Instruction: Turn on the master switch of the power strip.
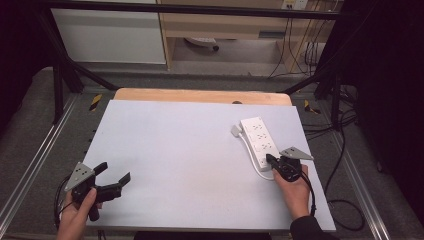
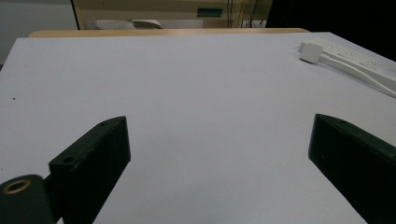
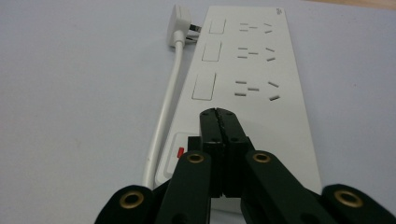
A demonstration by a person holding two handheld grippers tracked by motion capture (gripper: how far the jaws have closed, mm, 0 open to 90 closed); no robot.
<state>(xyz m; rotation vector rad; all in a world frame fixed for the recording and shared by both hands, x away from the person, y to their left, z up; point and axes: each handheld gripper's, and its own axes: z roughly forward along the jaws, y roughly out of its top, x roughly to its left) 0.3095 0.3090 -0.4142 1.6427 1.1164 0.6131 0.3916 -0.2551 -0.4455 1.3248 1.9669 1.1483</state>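
A white power strip (image 1: 259, 140) with three socket groups lies on the right side of the pale table (image 1: 190, 160). Its white cable (image 3: 166, 112) loops back along its left side to a plug (image 3: 180, 21) lying beside the far end. My right gripper (image 1: 271, 160) is shut with nothing between its jaws, tips (image 3: 219, 114) just over the strip's near end by a small red switch (image 3: 180, 151). Held at the table's near left corner, my left gripper (image 1: 114, 172) stands wide open and empty (image 2: 219, 140). From there the strip (image 2: 364, 63) and plug (image 2: 309, 51) lie far off.
A wooden edge (image 1: 200, 95) borders the table's far side. Black frame bars (image 1: 60, 75) and metal rails (image 1: 30, 170) flank the table. Dark cables (image 1: 345, 200) lie on the floor at the right. A person's hands (image 1: 295, 192) hold both grippers at the near edge.
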